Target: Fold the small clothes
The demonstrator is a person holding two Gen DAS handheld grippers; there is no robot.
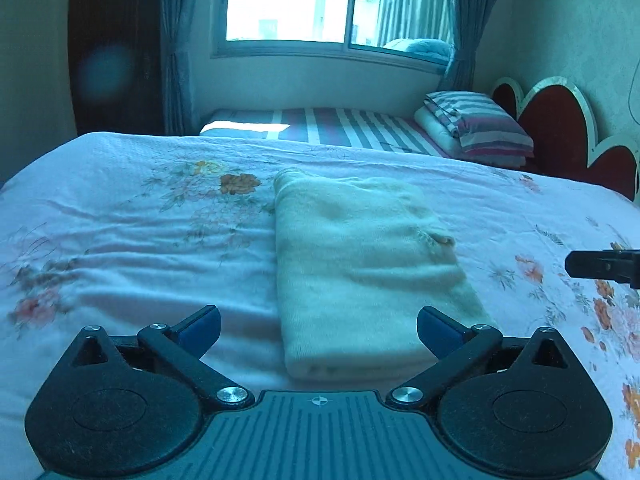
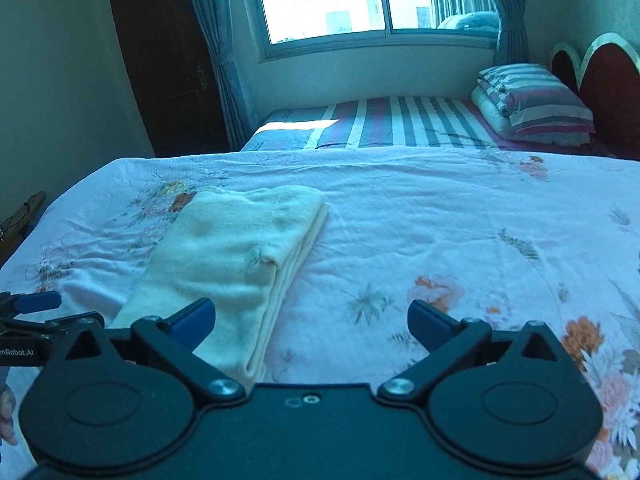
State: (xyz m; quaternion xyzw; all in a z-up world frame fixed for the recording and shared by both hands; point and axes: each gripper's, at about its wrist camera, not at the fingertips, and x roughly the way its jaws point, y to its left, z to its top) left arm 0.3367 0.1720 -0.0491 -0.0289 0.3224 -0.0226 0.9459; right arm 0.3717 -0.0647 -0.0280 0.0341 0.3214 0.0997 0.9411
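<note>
One garment (image 1: 360,272), cream knit, lying on the bed (image 1: 120,248) as a long flat rectangle, several layers stacked; layer edges show along its right side in the right wrist view.
Posn: approx. mid-bed, long axis running from the near edge toward the far edge; short end close to the near edge, far end well short of the far edge.
Condition: folded, fairly neat; a small pucker on the top layer nr the right edge. Sheet under it creased.
L gripper (image 1: 318,330): jaws spread wide, nothing between the pads, above the garment's near end, not touching as far as I can tell.
R gripper (image 2: 312,322): jaws wide too, empty; over bare sheet just right of the garment.
Status, my est.: fold looks done and let go. Left to do: maybe one more cross-fold, or smoothing that pucker. No other small clothes in sight, so can't tell if more are waiting.
</note>
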